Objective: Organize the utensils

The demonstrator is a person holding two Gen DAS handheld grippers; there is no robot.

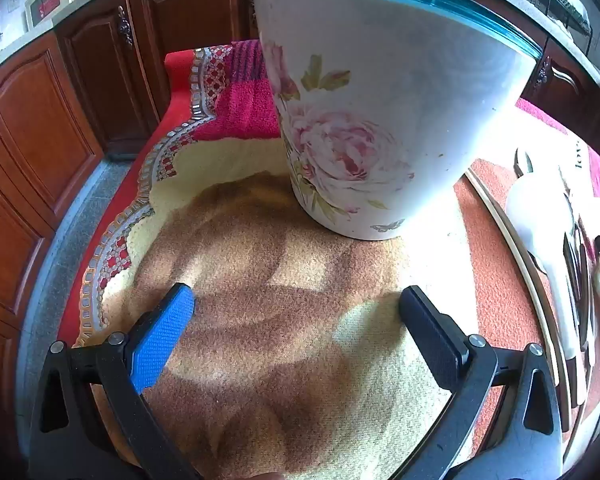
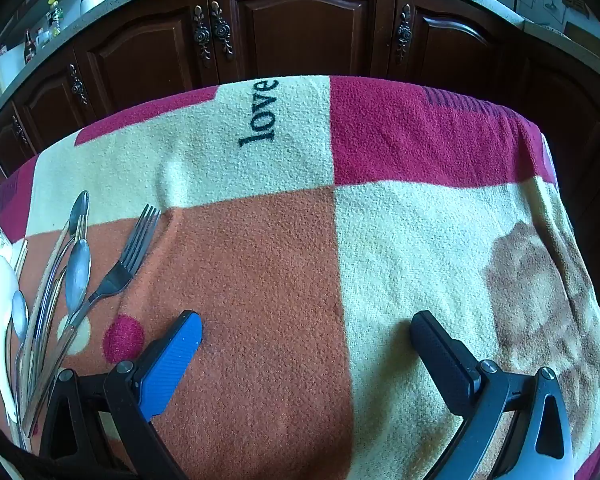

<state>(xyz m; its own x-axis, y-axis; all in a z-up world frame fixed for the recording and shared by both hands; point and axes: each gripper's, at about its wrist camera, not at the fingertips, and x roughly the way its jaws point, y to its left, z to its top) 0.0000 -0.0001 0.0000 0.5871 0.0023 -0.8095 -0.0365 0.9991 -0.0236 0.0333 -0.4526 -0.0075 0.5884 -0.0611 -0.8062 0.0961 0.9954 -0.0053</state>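
Note:
A tall white container (image 1: 380, 120) with a pink rose print and a teal rim stands on the blanket just ahead of my left gripper (image 1: 296, 300), which is open and empty. In the right wrist view a pile of utensils lies at the far left: a fork (image 2: 128, 260), metal spoons (image 2: 78, 272), and a white ladle (image 2: 2, 304). My right gripper (image 2: 306, 328) is open and empty, to the right of the pile. The white ladle (image 1: 540, 216) and a chopstick (image 1: 512, 236) show at the right edge of the left wrist view.
A patchwork fleece blanket (image 2: 260, 240) with the word "love" covers the table. Dark wooden cabinets (image 2: 300, 24) stand behind it, beyond the table's far edge. More wooden cabinets (image 1: 32, 128) stand to the left.

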